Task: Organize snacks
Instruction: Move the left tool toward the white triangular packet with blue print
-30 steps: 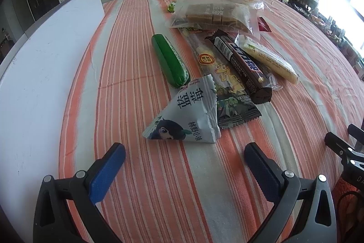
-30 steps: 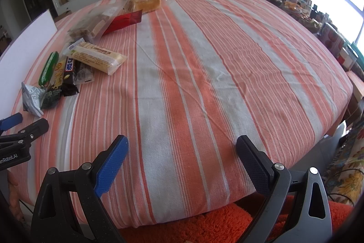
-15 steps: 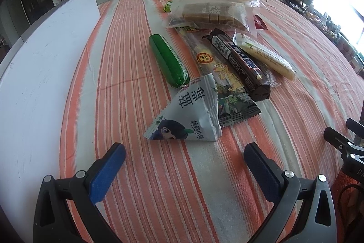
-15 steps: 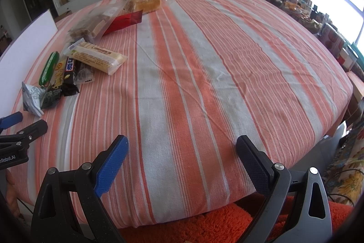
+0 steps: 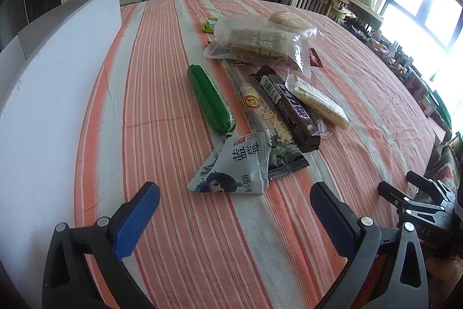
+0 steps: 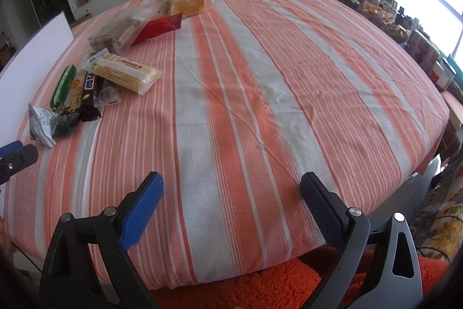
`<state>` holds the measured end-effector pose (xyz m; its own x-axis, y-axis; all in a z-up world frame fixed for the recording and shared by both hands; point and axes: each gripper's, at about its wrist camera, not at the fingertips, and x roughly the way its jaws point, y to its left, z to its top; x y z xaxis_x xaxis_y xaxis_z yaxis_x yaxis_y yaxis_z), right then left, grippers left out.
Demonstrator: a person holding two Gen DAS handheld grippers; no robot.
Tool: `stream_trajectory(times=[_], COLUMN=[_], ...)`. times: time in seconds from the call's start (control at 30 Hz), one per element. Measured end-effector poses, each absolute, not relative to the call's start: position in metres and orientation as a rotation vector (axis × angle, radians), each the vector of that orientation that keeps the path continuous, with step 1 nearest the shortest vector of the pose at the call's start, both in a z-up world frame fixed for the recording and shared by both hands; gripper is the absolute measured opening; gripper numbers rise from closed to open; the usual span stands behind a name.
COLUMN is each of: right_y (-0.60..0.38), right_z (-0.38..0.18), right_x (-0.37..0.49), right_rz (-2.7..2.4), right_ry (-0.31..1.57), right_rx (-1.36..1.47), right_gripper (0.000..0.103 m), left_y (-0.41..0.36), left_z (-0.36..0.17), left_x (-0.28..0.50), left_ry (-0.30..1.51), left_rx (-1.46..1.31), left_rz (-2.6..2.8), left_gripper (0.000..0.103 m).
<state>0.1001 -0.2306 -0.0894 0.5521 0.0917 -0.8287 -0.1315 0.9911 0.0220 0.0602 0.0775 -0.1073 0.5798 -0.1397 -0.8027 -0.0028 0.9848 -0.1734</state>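
Observation:
Several snacks lie in a cluster on the striped tablecloth. Nearest my left gripper point(image 5: 234, 207) is a grey triangular blueberry pouch point(image 5: 234, 167), just beyond its open, empty jaws. Behind it lie a green sausage-shaped pack point(image 5: 209, 100), a dark chocolate bar point(image 5: 289, 109), a long clear pack with a cartoon dinosaur point(image 5: 260, 112), a cream wafer pack point(image 5: 317, 102) and a clear bag of brown cubes point(image 5: 257, 47). My right gripper point(image 6: 231, 201) is open and empty over bare cloth at the table's front edge; the cluster, with the pouch point(image 6: 42, 123), lies far to its left.
A white board point(image 5: 43, 94) lies along the table's left side. A bread loaf in a bag point(image 6: 183, 3) and a red wrapper point(image 6: 159, 25) sit at the cluster's far end. An orange rug point(image 6: 260, 288) lies below the table edge. Cluttered furniture stands at the right.
The left gripper has edged forward and tilted up a little, so the snacks sit slightly closer in its view. The right gripper has barely moved. Both stay open.

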Motion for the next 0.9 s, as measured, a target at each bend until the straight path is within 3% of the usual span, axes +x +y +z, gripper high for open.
stream_trajectory(times=[0.13, 0.2, 0.23, 0.37, 0.63, 0.77, 0.9], right_y=[-0.231, -0.231, -0.231, -0.229, -0.229, -0.229, -0.228], right_z=[-0.090, -0.090, -0.090, -0.089, -0.089, -0.089, -0.089], right_x=[0.100, 0.100, 0.100, 0.101, 0.101, 0.100, 0.101], right_rz=[0.132, 0.132, 0.132, 0.133, 0.133, 0.133, 0.133], right_ry=[0.977, 0.977, 0.976, 0.975, 0.975, 0.975, 0.974], right_rx=[-0.044, -0.044, -0.044, -0.046, -0.045, -0.045, -0.045], right_gripper=[0.098, 0.098, 0.098, 0.098, 0.098, 0.098, 0.098], left_y=[0.066, 0.061, 0.060, 0.071, 0.077, 0.064, 0.059], left_z=[-0.108, -0.116, -0.121, -0.121, -0.121, -0.123, -0.125], left_x=[0.075, 0.079, 0.078, 0.060, 0.048, 0.050, 0.049], left_ry=[0.905, 0.924, 0.943, 0.916, 0.920, 0.914, 0.905], left_rx=[-0.075, -0.029, -0.024, -0.048, -0.063, -0.011, 0.024], left_rz=[-0.079, -0.072, -0.075, -0.084, -0.080, -0.070, -0.058], left_gripper=[0.095, 0.075, 0.056, 0.045, 0.046, 0.056, 0.060])
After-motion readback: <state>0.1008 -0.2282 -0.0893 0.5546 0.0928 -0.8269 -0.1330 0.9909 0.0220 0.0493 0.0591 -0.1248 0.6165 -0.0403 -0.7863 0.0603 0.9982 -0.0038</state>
